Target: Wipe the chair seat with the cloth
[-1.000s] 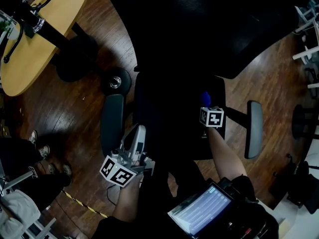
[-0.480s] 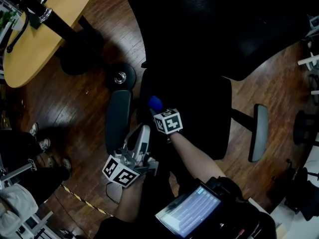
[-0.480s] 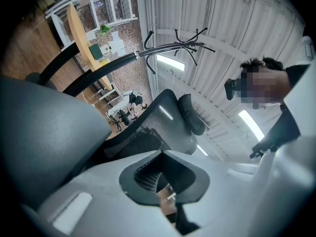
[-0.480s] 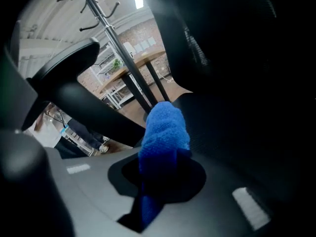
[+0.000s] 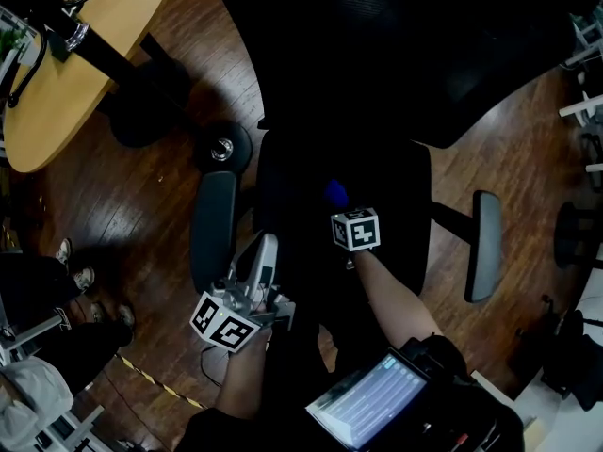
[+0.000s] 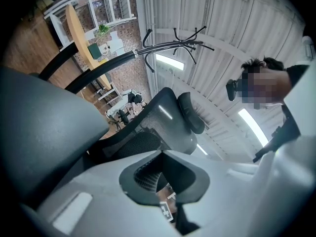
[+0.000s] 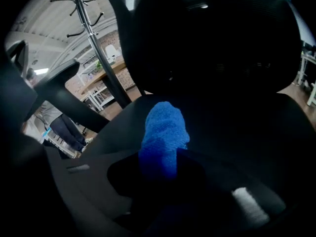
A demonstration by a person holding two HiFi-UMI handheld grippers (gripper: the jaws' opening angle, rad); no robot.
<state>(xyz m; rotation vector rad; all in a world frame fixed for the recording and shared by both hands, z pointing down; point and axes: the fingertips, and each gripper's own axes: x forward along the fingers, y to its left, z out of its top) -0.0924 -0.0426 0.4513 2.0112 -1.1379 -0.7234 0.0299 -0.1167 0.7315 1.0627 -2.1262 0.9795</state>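
Right gripper [image 5: 339, 207] clamped on the blue cloth [image 5: 335, 193], jaws closed onto the bunched fabric, which sticks out past the tips. The cloth sits over the middle of the chair seat [image 5: 396, 186], slightly toward my side of it. It looks down on the seat, but it's too dark to confirm contact. In the right gripper view the cloth [image 7: 163, 132] points at the rear of the seat, toward the backrest [image 7: 212, 38].

Left gripper [image 5: 267, 248] has its jaws together with nothing between them. It's off the seat's left edge, just beside the armrest [image 5: 213, 229] on that side, tips aimed along the seat's side. In its own view the left gripper [image 6: 163, 154] looks up at the mesh backrest [image 6: 158, 127].

A second armrest [image 5: 484, 243] is past the seat's right edge. A wooden table [image 5: 85, 64] stands well off the seat's far left corner, on the wood floor [image 5: 141, 205].
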